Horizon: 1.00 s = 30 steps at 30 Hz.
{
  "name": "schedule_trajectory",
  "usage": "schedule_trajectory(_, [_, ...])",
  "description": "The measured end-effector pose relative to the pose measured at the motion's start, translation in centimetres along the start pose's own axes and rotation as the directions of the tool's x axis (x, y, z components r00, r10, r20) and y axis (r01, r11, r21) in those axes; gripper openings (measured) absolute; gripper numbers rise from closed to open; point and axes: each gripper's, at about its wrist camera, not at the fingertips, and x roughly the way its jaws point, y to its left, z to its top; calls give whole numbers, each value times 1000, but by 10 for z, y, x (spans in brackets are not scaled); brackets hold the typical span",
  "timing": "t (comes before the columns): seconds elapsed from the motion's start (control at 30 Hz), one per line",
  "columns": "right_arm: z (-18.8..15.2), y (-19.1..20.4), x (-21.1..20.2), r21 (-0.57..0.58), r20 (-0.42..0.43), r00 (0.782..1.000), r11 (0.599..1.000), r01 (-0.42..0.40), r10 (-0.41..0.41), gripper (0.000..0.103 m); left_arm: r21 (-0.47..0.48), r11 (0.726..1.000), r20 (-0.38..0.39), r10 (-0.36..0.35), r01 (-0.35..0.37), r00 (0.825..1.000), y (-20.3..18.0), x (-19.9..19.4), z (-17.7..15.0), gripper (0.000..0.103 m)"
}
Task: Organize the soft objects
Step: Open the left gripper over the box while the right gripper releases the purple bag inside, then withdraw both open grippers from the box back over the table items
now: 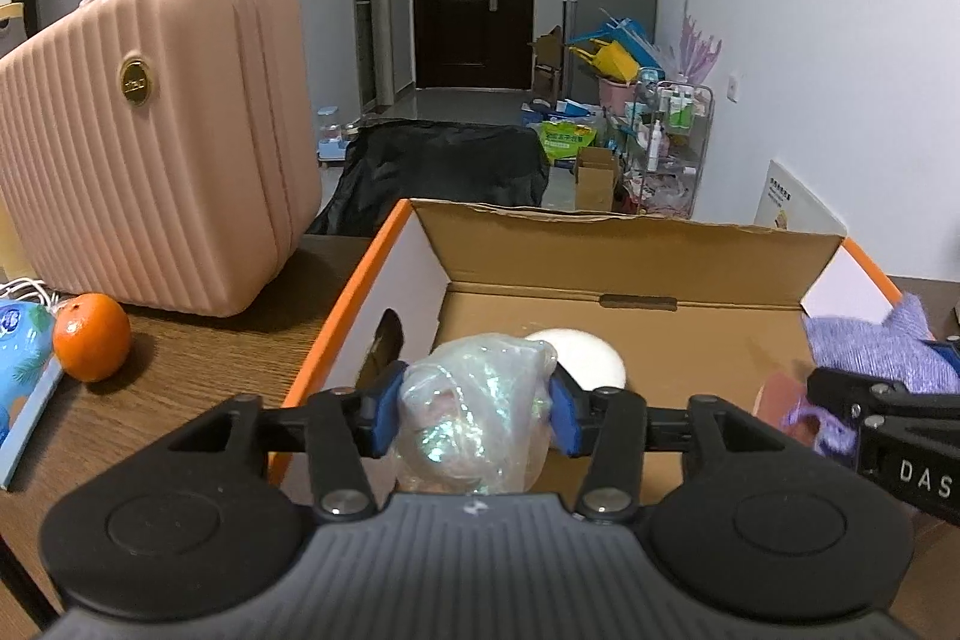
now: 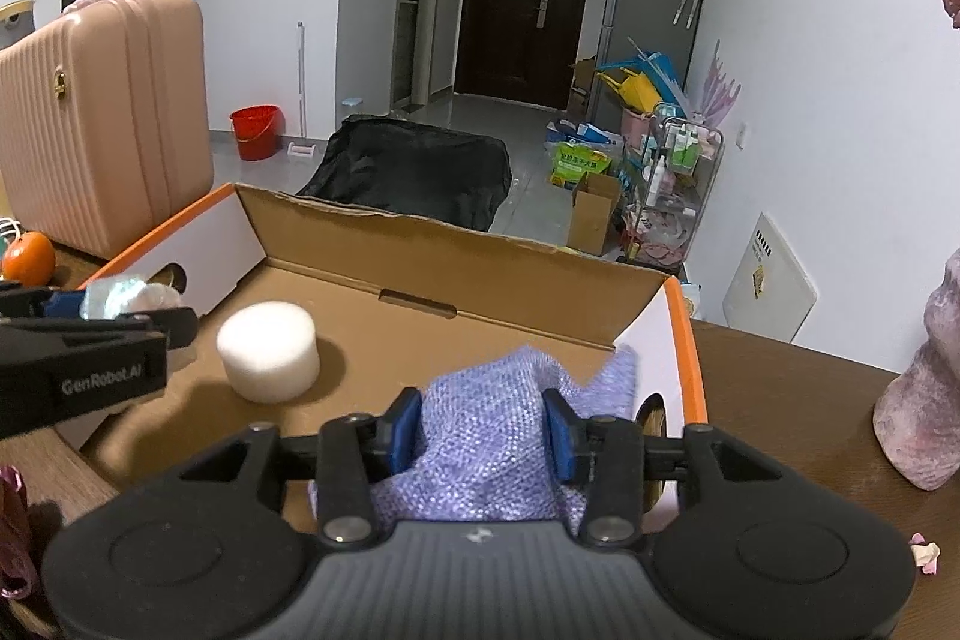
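An open cardboard box [image 1: 636, 256] with orange edges stands on the wooden table; it also shows in the right wrist view [image 2: 420, 250]. My left gripper [image 1: 474, 409] is shut on an iridescent plastic bag [image 1: 474, 400] over the box's near left edge. My right gripper [image 2: 483, 427] is shut on a purple knitted cloth [image 2: 492, 430] above the box's right side. The cloth [image 1: 870, 346] and right gripper [image 1: 870, 400] appear at right in the left wrist view. A white foam cylinder [image 2: 268, 349] stands inside the box, also visible in the left wrist view [image 1: 591, 352].
A pink ribbed suitcase [image 1: 150, 148] stands on the table at left, with an orange [image 1: 91, 345] and a blue packet [image 1: 18, 340] beside it. A pink fuzzy object [image 2: 924, 388] stands at the right. A dark pink item [image 2: 12, 526] lies at the left edge.
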Motion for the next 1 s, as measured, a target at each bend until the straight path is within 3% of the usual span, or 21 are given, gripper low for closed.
schedule_trajectory(0.1, [-1,0,-1,-1,7,1000,1000,11,-11,63,-16,1000,3,1,-1,1000,2,-2,0,64])
schedule_trajectory(0.17, [0,-1,-4,10,26,1000,1000,17,-17,89,-20,1000,8,-4,4,1000,4,-4,1,86])
schedule_trajectory(0.23, [0,-3,-6,15,43,999,1000,12,-13,96,-14,1000,20,5,-5,1000,4,-7,1,101])
schedule_trajectory(0.4, [1,-6,-9,18,47,999,1000,15,-15,102,-45,999,63,26,-23,998,8,-16,2,103])
schedule_trajectory(1.0, [5,-13,-39,-11,85,995,999,52,-51,103,-32,999,72,3,0,997,13,-37,8,103])
